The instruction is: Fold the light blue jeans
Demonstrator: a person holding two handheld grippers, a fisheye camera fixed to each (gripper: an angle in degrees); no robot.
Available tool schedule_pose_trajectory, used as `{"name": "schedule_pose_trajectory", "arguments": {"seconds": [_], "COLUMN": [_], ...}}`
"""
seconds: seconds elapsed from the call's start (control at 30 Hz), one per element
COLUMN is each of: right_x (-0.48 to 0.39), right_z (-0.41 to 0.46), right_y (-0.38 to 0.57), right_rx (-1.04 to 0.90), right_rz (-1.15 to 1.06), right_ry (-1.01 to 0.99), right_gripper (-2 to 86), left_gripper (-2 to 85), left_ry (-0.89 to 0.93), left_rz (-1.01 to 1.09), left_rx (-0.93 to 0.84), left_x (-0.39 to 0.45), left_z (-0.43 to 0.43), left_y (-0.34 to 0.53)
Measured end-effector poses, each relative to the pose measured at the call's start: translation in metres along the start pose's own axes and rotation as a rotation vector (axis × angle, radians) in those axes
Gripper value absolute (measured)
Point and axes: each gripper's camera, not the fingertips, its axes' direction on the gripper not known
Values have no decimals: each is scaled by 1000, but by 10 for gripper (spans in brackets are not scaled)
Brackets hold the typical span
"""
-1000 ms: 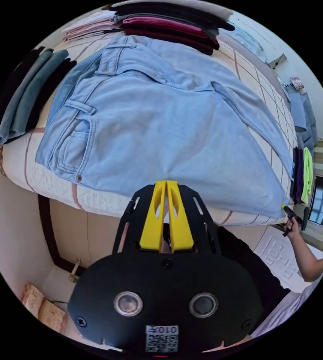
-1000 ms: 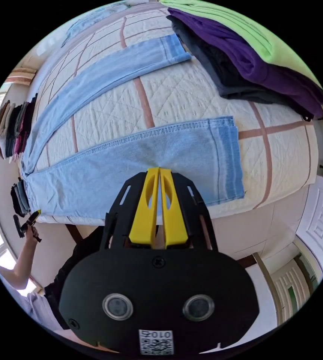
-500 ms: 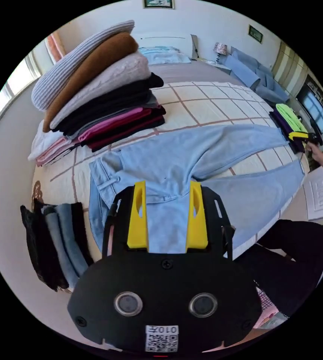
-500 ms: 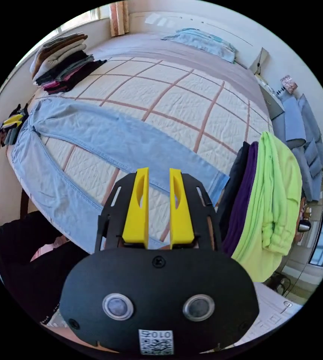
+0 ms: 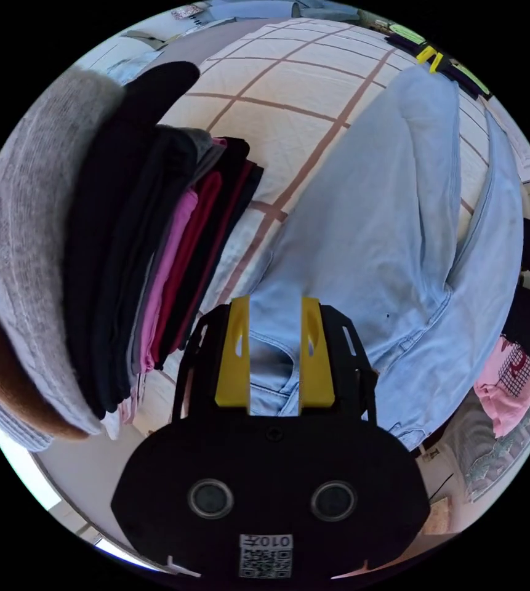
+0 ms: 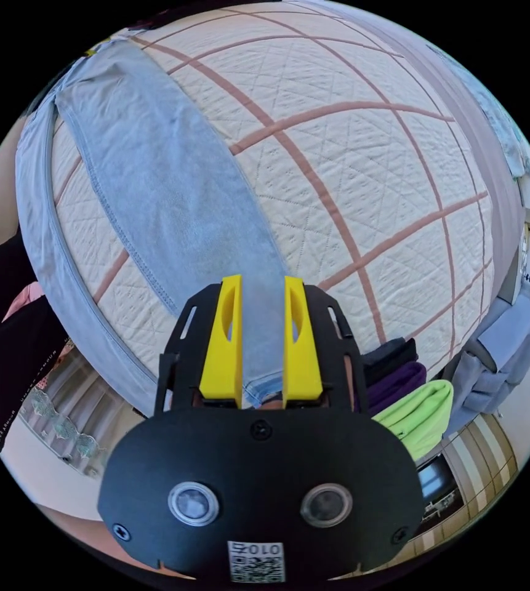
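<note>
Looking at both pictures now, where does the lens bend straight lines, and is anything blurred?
Left gripper view: the clothes stack looms soft and blurred. Right gripper view: the quilt's straight stripes bow into curves, and the jeans stay sharp.

The left gripper (image 5: 275, 308) hangs with its yellow jaws parted over the waistband of the light blue jeans (image 5: 375, 246), which lie spread on the quilted bed (image 5: 277, 86), their legs running toward its far edge. Just beside the waistband stands a stack of folded clothes (image 5: 123, 258). The other gripper (image 5: 429, 58) shows at the far leg end.
</note>
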Motion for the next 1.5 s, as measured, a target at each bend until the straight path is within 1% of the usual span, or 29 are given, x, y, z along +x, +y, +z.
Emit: {"name": "schedule_pose_trajectory", "arguments": {"seconds": [0.13, 0.23, 0.33, 0.4, 0.53, 0.63, 0.77, 0.87, 1.0, 1.13, 1.27, 1.37, 1.5], "right_x": [7, 10, 12, 14, 18, 17, 16, 18, 6, -3, 5, 7, -10], "right_z": [-7, -5, 2, 5, 10, 12, 16, 18, 19, 19, 9, -11, -53], "right_y": [-25, -42, -58, -66, -72, -68, -59, -55, -46, -25, -1, 30, 91], "right_rx": [33, -5, -54, -68, -65, -26, 22, 21, 6, 36, 67, 144, 294], "right_rz": [-34, -88, -130, -139, -138, -133, -142, -138, -129, -61, 29, 93, 198], "right_ry": [-15, -7, -7, -17, -40, -35, -16, -28, 34, 73, 18, 11, 59], "right_gripper": [102, 101, 103, 104, 106, 106, 103, 95, 69, 34, 27, 24, 22], "left_gripper": [118, 113, 105, 96, 79, 69, 60, 55, 46, 30, 12, 7, 4], "left_ry": [7, 20, 9, -7, -11, -19, 42, 42, 3, -43, -15, -32, -142], "left_rz": [16, 23, 77, 162, 233, 209, 124, 129, 120, 86, 12, -24, -89], "left_rx": [5, 18, -46, -90, -129, -106, -58, -72, -91, -74, -33, -4, 13], "left_x": [-14, -27, -30, -22, -8, -5, -13, -10, 1, 12, 11, 14, 34], "left_z": [3, 5, 20, 32, 46, 50, 55, 58, 58, 54, 40, 24, -11], "left_y": [-10, -23, -41, -55, -70, -71, -67, -71, -74, -66, -54, -43, -20]}}
